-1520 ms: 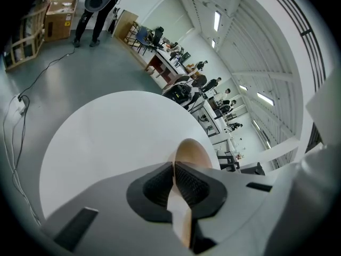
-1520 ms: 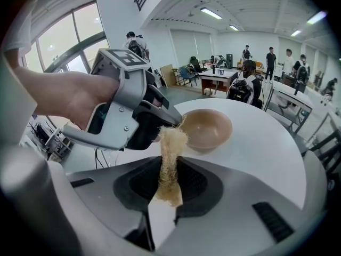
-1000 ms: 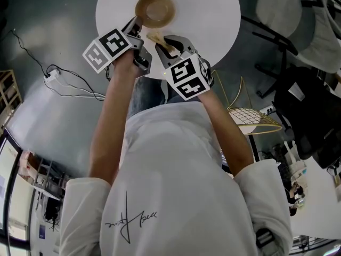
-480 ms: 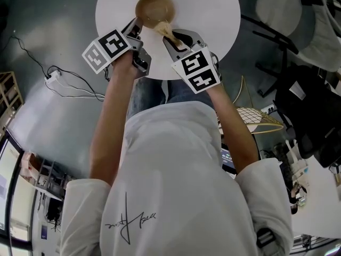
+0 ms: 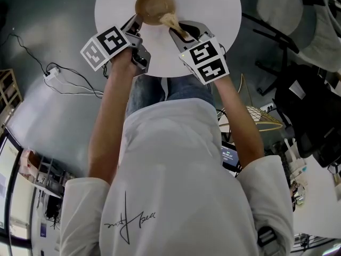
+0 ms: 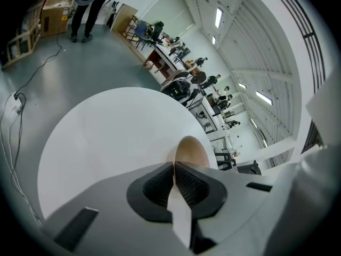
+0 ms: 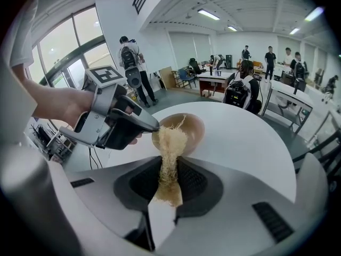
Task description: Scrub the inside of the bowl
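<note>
Left gripper point(image 5: 136, 23): jaws pinch the wooden bowl point(image 5: 154, 7) rim.
Right gripper point(image 5: 179, 29): jaws clamp a fibre scrubber point(image 5: 170, 20).
Risk: hard scrubbing could tip the bowl free.

Person: white short-sleeved T-shirt point(image 5: 176, 169), black script mark point(image 5: 129, 218); blue jeans point(image 5: 154, 92). Grey left tongs point(image 5: 137, 20) and right tongs point(image 5: 180, 32), black ribbed pads point(image 7: 192, 181); each carries 1 black-and-white marker cube point(image 5: 105, 46).
</note>
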A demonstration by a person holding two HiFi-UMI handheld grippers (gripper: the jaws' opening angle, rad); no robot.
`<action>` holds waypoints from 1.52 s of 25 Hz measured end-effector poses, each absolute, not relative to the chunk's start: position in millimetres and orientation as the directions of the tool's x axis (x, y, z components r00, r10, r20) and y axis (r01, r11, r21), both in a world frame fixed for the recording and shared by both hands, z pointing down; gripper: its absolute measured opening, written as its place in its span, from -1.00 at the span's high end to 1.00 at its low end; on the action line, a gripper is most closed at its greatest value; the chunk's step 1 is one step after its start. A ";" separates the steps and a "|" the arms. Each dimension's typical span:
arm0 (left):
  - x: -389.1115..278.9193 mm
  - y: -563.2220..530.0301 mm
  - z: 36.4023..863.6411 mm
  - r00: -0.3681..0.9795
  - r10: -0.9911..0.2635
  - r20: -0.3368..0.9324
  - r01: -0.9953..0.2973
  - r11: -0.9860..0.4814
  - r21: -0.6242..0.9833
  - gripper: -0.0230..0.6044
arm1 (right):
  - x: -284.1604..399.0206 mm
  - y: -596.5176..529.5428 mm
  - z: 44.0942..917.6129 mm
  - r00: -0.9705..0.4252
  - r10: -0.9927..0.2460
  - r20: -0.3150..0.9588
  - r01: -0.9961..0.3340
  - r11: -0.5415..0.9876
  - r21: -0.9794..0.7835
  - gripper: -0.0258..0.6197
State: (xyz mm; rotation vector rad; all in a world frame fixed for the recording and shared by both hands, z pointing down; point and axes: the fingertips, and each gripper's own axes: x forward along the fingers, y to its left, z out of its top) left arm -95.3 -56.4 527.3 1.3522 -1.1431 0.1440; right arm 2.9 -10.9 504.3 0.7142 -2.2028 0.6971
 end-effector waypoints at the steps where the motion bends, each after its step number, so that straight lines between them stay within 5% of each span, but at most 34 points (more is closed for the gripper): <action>1: -95.1 -56.1 527.2 0.493 -0.510 0.705 -0.670 0.295 0.682 0.87 | 4.2 -11.8 504.1 -0.597 -0.279 0.752 -0.659 0.706 -0.261 0.64; 38: -79.9 -32.1 524.2 0.654 -0.321 0.685 -0.697 0.095 0.711 0.87 | 32.6 -24.7 505.3 -0.588 -0.267 0.763 -0.610 0.766 -0.203 0.64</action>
